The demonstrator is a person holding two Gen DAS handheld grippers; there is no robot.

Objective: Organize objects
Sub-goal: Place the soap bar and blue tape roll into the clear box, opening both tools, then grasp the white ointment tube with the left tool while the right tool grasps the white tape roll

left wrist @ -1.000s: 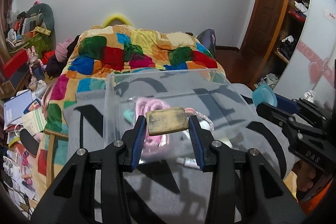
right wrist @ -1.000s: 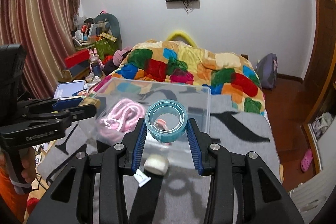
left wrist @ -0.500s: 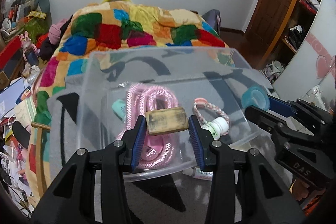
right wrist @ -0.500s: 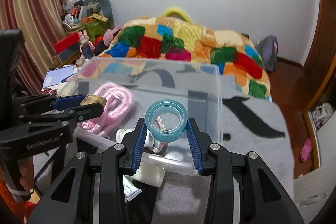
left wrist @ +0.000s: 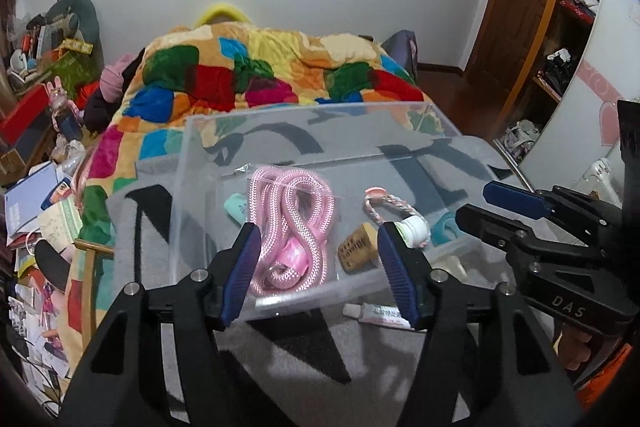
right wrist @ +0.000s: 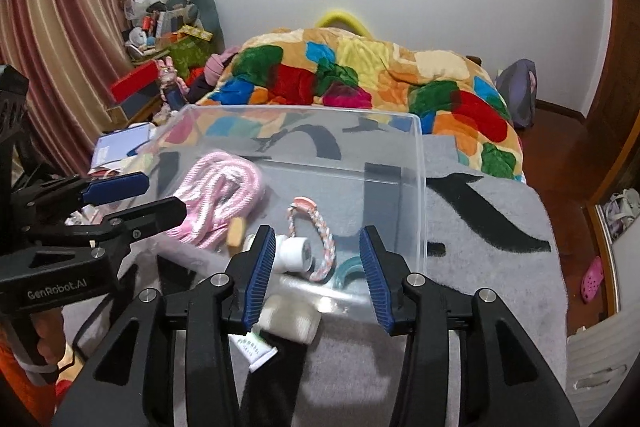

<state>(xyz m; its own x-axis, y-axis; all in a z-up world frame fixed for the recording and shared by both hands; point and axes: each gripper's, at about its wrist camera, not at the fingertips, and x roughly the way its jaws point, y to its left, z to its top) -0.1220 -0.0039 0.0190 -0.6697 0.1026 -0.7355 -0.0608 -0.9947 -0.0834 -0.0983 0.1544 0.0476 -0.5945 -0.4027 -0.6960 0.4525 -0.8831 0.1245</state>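
Left claw (left wrist: 318, 261) hovered low centre of the left wrist view, jaws wide apart, nothing between them. Beyond it sat the clear plastic bin (left wrist: 192, 163) on the grey blanket (left wrist: 280, 359) of the bed. Going left to right inside the bin: a small mint item (left wrist: 236, 205), the coiled pink rope (left wrist: 294, 227), the tan block (left wrist: 357, 248) lying on the floor of the bin just right of the rope, a braided pink-and-white loop (left wrist: 384, 205), a white-capped bottle (left wrist: 414, 227), and the teal tape ring (left wrist: 446, 229) against the right wall, partly hidden. Outside the bin, near its front wall, lay a small white tube (left wrist: 378, 313). Right claw (right wrist: 318, 269), seen in the right wrist view, was likewise spread open and empty, poised over the bin's near right corner; below it on the blanket rested a pale roll (right wrist: 290, 317) and the tube's crimped end. Judgement: the drop-off step looked finished for both hands, block and tape ring being in the bin. Next move would probably call for backing a claw off the rim, lowering to the blanket, and closing on the tube or the roll; the roll may shift on soft fabric.
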